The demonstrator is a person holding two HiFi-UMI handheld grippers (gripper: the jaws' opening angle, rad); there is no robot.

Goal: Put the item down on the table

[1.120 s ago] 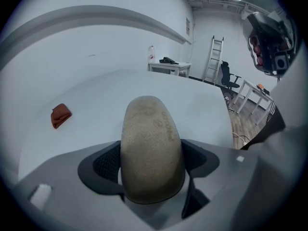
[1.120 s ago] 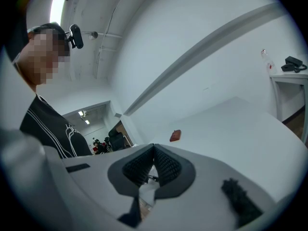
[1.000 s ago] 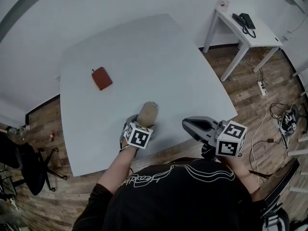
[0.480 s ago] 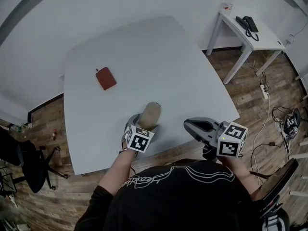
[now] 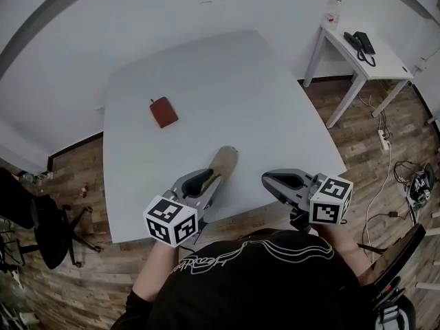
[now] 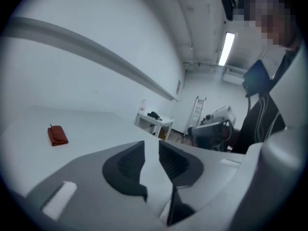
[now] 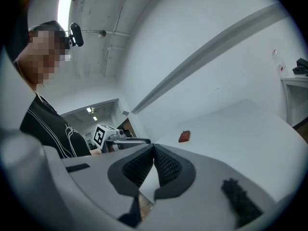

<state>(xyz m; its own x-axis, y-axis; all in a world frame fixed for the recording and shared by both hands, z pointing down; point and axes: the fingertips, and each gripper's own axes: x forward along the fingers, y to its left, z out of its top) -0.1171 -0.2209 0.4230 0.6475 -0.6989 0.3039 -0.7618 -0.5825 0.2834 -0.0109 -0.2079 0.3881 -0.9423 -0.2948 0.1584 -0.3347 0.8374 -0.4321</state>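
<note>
The item (image 5: 224,163), a long beige thing, lies flat on the white table (image 5: 275,95), near the front edge and between my two tools; a second ago it was between the jaws of my left gripper (image 5: 206,188), and now it is free of them; its near end is just beside the tip of that gripper, and I cannot tell if they touch. My left gripper has come back toward me and to the left since then; its marker cube is now past the table edge, where before it was over the table. In the left gripper view the jaws of this gripper (image 6: 151,160) are closing; a narrow gap remains between the pads and nothing is in it, only the table behind.

My right gripper (image 5: 271,179) is at the same place as before, over the front edge of the table, well apart from the item; in the right gripper view its pads (image 7: 166,165) meet at the tips, with nothing between them.

The red pouch (image 5: 163,112) is at the far left of the table, not moved; the small side table (image 5: 375,64) stands at the right.
</note>
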